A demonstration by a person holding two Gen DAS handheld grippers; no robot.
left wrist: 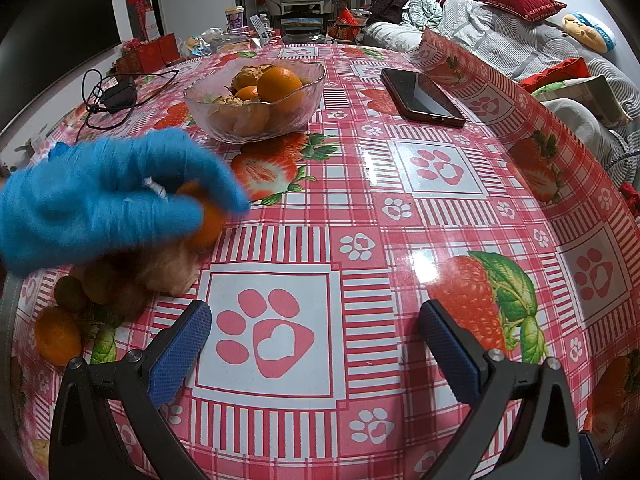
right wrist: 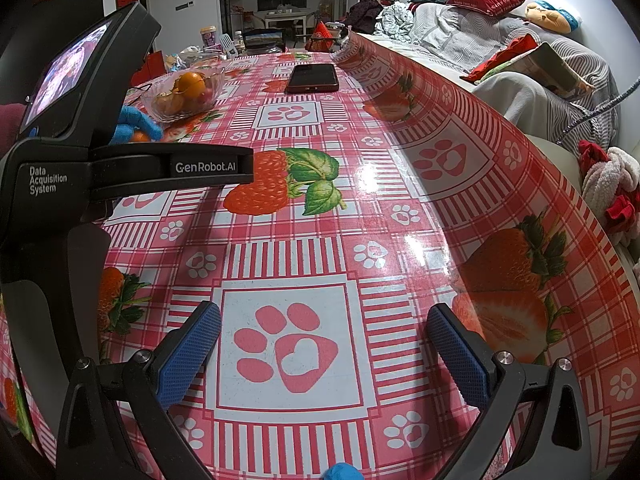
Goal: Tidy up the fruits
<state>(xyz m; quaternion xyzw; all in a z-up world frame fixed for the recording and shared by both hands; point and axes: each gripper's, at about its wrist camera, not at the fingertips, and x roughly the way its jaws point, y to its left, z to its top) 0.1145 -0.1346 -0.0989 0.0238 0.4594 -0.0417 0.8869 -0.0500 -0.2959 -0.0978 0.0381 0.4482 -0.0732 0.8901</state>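
A glass bowl (left wrist: 280, 126) holding oranges and brownish fruits stands at the far middle of the table; it also shows in the right wrist view as the bowl (right wrist: 158, 111). A blue-gloved hand (left wrist: 100, 196) at the left closes over an orange (left wrist: 208, 220) above a pile of brown fruits (left wrist: 168, 272). A small orange (left wrist: 58, 338) and a kiwi (left wrist: 70, 294) lie at the left edge. My left gripper (left wrist: 316, 340) is open over the tablecloth, nothing between its fingers. My right gripper (right wrist: 324, 348) is open too, empty, with the left gripper's body (right wrist: 80, 152) to its left.
A dark phone (left wrist: 420, 96) lies at the far right of the table, also seen as the phone (right wrist: 314, 78). A black charger with cable (left wrist: 116, 96) sits far left. Boxes and a cup (left wrist: 234, 18) crowd the far edge. A sofa (left wrist: 520, 40) with cushions borders the right.
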